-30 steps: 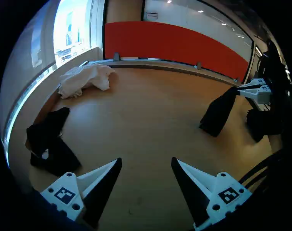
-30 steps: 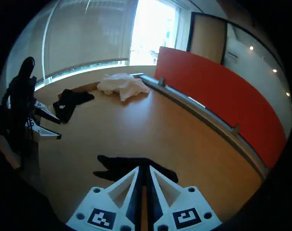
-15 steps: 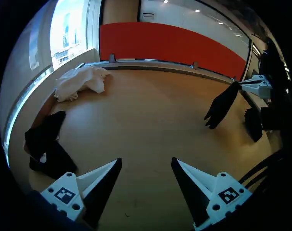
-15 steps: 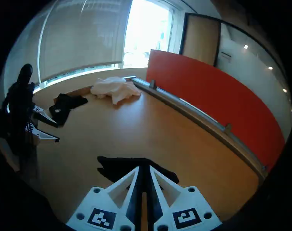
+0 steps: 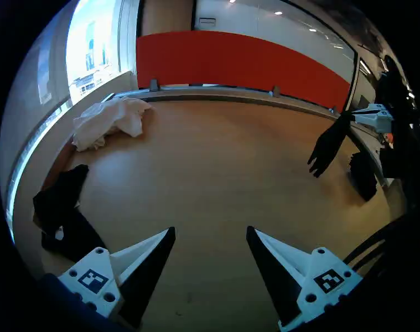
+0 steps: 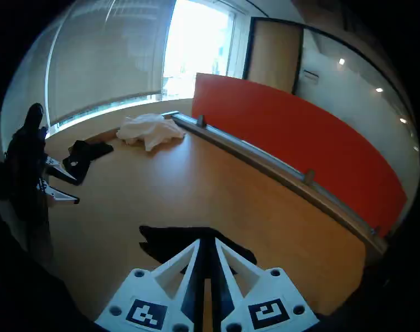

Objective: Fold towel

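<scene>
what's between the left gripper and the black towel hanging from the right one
Just bare wooden table between the left gripper and the black towel, as the left gripper view shows.

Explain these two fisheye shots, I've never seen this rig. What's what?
There is no robot here. A person holds a two-finger tool in each hand, and a camera rides on each, looking along its fingers. The left gripper view shows the left tool, open and holding nothing, over a wooden table. The right gripper view shows the right tool, shut on a dark towel. Seen from the left gripper view, that towel hangs from it, apparently lifted above the table. A crumpled white cloth and a black cloth lie near the window edge.
</scene>
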The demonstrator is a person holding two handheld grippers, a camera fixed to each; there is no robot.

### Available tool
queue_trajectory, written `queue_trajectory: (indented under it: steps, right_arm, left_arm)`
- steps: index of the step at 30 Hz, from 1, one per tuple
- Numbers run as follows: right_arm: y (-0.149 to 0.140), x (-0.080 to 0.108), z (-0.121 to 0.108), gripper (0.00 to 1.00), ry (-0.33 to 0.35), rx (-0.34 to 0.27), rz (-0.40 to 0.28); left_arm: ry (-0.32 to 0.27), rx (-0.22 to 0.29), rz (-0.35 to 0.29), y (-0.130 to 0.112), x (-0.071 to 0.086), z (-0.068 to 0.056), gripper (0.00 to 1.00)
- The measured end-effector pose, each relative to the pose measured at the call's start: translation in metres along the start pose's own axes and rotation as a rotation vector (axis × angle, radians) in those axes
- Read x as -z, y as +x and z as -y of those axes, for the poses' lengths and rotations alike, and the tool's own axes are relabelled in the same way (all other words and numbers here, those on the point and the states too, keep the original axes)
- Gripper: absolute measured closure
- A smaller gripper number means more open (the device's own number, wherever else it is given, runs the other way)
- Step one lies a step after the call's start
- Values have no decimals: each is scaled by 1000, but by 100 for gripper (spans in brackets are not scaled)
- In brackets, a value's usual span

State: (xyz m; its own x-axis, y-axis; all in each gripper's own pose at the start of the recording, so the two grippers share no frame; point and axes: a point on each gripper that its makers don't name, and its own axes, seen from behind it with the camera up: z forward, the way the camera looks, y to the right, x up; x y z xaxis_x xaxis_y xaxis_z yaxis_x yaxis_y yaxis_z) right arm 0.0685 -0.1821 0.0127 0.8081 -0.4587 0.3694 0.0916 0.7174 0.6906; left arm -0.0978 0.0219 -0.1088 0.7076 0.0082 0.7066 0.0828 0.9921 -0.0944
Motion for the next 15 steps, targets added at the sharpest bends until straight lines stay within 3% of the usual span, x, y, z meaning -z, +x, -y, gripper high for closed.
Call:
queue_trajectory:
  steps: [15]
  right_arm:
    - [-23, 47, -78, 96, -89, -50, 9]
  left_arm:
    - [-9, -22, 9, 3, -8, -15, 4]
